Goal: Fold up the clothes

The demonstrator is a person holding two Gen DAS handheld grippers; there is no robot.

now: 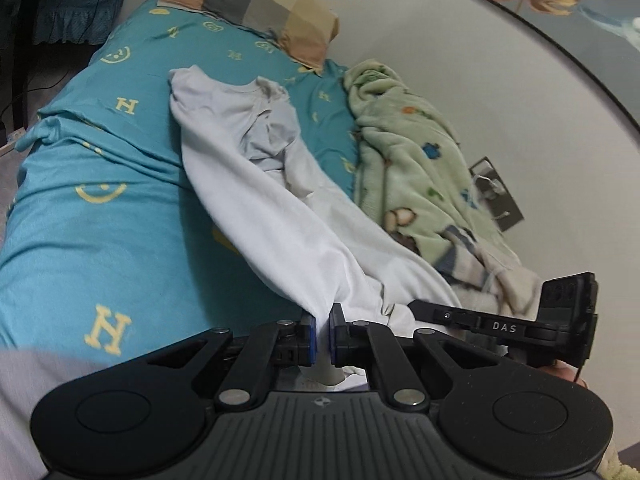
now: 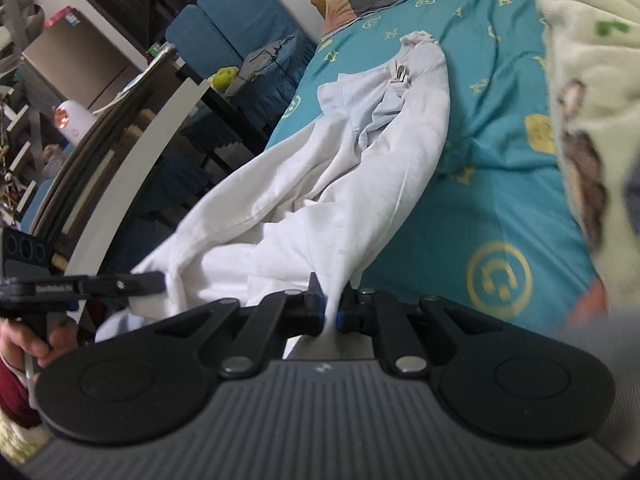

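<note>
Left gripper clamped on white shirt hem; right gripper likewise; shirt trails forward across teal bed sheet.

Ahead of my left claw I see the bed, covered in a teal sheet printed with yellow letters and smiley faces. A white shirt lies along it, its far end resting on the sheet. Right of that a pale green fleece blanket is heaped. A checked pillow sits at the far end.
</note>
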